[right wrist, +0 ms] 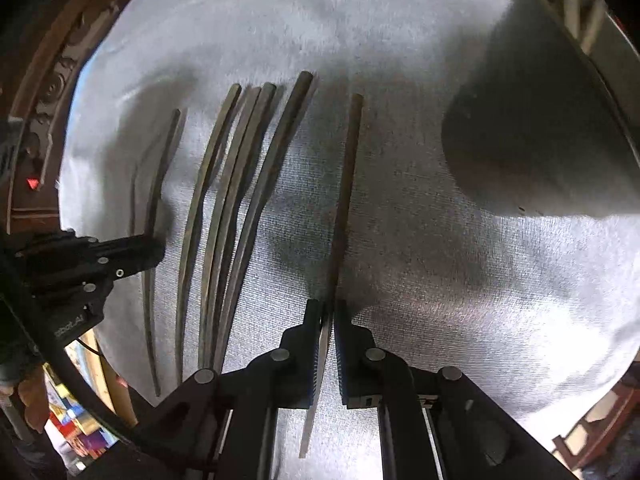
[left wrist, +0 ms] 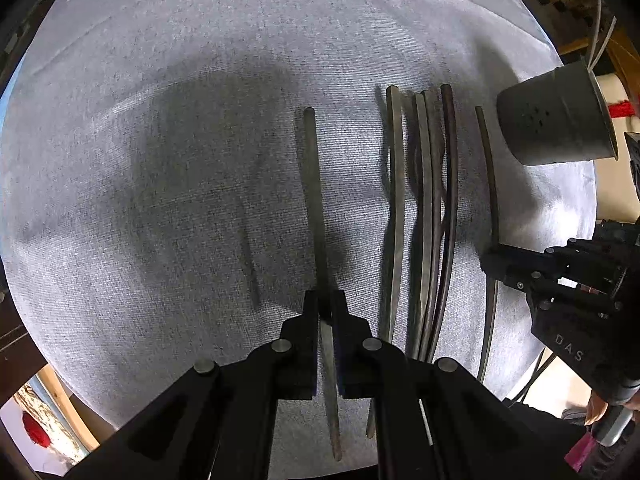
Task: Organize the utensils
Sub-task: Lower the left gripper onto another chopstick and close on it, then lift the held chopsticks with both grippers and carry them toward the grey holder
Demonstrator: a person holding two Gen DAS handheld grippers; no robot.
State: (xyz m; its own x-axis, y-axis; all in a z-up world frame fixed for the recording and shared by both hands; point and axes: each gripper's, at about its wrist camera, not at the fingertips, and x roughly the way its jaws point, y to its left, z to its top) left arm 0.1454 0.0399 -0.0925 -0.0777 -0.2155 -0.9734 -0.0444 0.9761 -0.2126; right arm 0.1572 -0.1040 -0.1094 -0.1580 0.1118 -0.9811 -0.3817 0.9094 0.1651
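Note:
Several dark chopsticks lie side by side in a bundle (left wrist: pixel 430 208) on a grey cloth (left wrist: pixel 160 160); the bundle also shows in the right wrist view (right wrist: pixel 232 208). My left gripper (left wrist: pixel 325 304) is shut on one chopstick (left wrist: pixel 314 200), apart to the left of the bundle. My right gripper (right wrist: pixel 328 312) is shut on another chopstick (right wrist: pixel 346 200), to the right of the bundle. A dark perforated holder cup (left wrist: pixel 556 120) lies on its side at the right; it looms large in the right wrist view (right wrist: pixel 532 132).
The right gripper (left wrist: pixel 496 262) shows in the left wrist view, the left gripper (right wrist: pixel 156 250) in the right wrist view. Carved dark wood (right wrist: pixel 44 92) borders the cloth (right wrist: pixel 460 300) on the left. Colourful items (right wrist: pixel 76 424) lie below the near edge.

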